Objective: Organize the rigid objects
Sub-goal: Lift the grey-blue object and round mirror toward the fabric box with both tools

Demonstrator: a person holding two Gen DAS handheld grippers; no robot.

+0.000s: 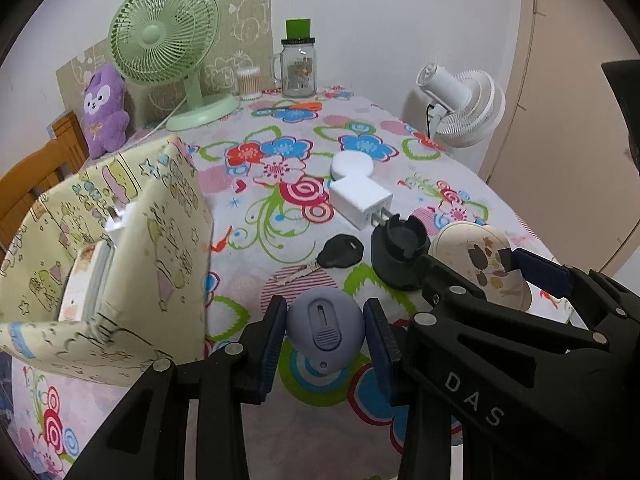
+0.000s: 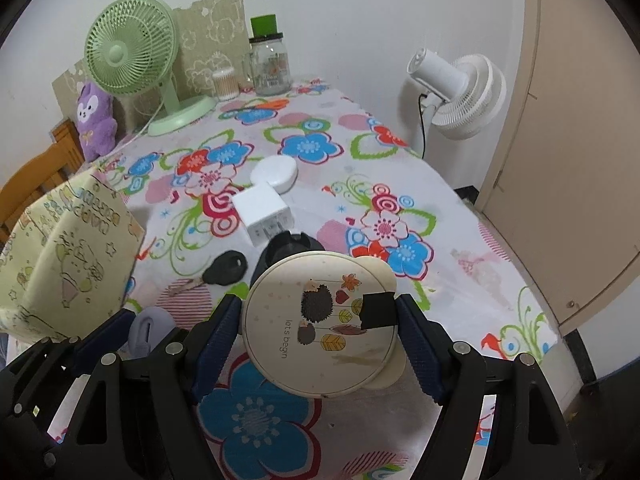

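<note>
Grey-blue round gadget (image 1: 323, 329) clamped between my left gripper (image 1: 325, 334) pads, above flowered tablecloth (image 1: 280, 152). Cream hedgehog disc (image 2: 320, 322) pinched in my right gripper (image 2: 316, 340). Key (image 1: 336, 258), black cap (image 1: 398, 254), white charger (image 1: 360, 200) beyond; patterned box (image 1: 120, 248) left.

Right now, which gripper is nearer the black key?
Left. The left gripper, shut on the grey ball, sits just below the key. The right gripper, holding the round case, is further right.
</note>
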